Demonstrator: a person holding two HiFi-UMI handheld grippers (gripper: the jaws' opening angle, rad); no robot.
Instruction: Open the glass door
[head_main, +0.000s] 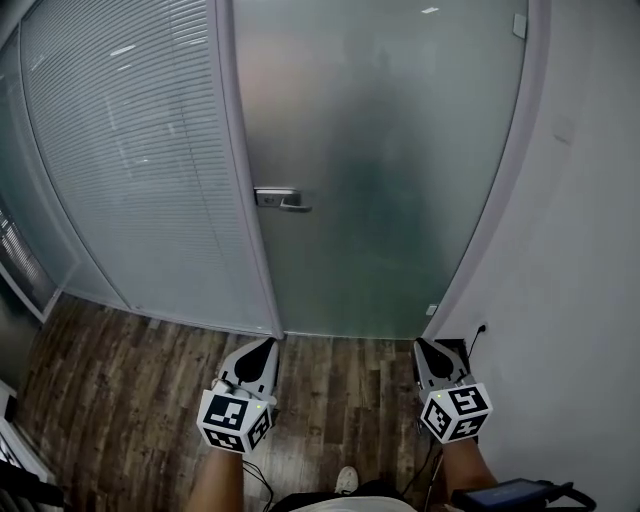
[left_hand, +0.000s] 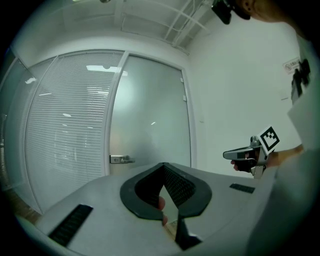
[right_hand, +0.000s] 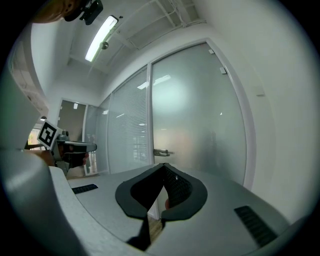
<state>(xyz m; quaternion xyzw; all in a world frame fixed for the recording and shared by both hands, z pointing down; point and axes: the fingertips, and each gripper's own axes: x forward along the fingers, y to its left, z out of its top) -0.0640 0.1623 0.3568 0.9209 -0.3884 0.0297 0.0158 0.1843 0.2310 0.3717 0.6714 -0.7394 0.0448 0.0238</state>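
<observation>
Count: one frosted glass door (head_main: 390, 150), one metal lever handle (head_main: 281, 198), one glazed panel with horizontal blinds (head_main: 130, 150), two grippers. The door stands closed in its frame, with the blind panel adjoining its left edge and a white wall (head_main: 590, 250) to its right. The lever handle is mounted at the door's left edge, about mid-height, with the lever pointing right. Both grippers are held above the wood floor (head_main: 340, 400), apart from the door and pointing toward it. The left gripper (head_main: 268, 343) is before the door's lower left corner: jaws together, nothing between them. The right gripper (head_main: 420, 345) is before the lower right corner: jaws fully closed, empty. Neither gripper touches the handle.
</observation>
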